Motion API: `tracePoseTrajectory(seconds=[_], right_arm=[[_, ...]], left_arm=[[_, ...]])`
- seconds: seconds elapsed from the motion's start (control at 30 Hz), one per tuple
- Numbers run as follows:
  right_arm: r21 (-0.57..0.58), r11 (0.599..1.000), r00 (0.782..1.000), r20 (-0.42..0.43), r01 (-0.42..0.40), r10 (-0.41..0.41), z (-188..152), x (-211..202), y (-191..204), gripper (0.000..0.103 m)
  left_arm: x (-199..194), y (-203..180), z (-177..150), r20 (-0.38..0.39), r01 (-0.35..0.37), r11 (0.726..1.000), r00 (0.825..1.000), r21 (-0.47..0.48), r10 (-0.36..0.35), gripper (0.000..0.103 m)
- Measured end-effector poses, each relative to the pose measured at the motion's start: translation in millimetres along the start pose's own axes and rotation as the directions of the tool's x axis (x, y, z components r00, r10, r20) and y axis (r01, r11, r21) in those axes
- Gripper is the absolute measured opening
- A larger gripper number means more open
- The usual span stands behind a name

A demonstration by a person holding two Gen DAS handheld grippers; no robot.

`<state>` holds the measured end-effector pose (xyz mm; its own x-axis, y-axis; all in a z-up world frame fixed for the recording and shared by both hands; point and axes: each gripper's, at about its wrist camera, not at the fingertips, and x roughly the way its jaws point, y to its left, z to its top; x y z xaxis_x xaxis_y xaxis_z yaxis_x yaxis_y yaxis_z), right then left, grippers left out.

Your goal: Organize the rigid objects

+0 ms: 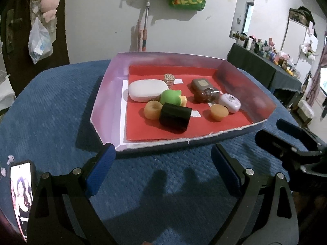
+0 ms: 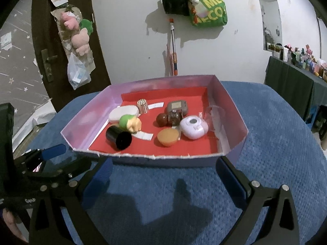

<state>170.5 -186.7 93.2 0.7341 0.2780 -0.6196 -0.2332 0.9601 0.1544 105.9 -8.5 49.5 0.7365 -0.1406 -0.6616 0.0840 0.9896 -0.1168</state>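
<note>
A shallow purple box (image 1: 106, 85) (image 2: 235, 110) with a red floor sits on the blue cloth and holds several small objects. Inside are a white oblong case (image 1: 147, 90) (image 2: 122, 113), a green and yellow toy (image 1: 172, 98) (image 2: 130, 122), a black cylinder (image 1: 174, 117) (image 2: 118, 137) on its side, two orange caps (image 1: 152, 109) (image 1: 219, 112) (image 2: 167, 136), a brown bottle (image 1: 204, 96) (image 2: 169, 119), a grey-brown case (image 1: 201, 84) (image 2: 176, 108), a white round device (image 1: 230, 102) (image 2: 194, 129) and a beaded cup (image 1: 169, 79) (image 2: 142, 105). My left gripper (image 1: 162, 173) stands open before the box's near edge. My right gripper (image 2: 165, 177) is open too, nothing between its fingers.
A phone (image 1: 21, 192) with a lit screen and white earbuds (image 1: 10, 160) lie on the blue cloth at the left. The right gripper (image 1: 294, 143) shows at the right in the left wrist view. A dark side table (image 1: 263, 67) with bottles stands right; a door (image 2: 67, 40) is behind.
</note>
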Motion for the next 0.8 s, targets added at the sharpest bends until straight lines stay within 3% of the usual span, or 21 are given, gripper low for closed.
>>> tracePoseTrajectory(seconds=[0.8], right_arm=[[0.034, 0.999, 0.99, -0.137, 0.023, -0.018, -52, 8, -13, 0.103]], left_arm=[[7, -3, -39, -0.101, -0.008, 1.0, 0.995, 0.019, 0.01, 0.096]])
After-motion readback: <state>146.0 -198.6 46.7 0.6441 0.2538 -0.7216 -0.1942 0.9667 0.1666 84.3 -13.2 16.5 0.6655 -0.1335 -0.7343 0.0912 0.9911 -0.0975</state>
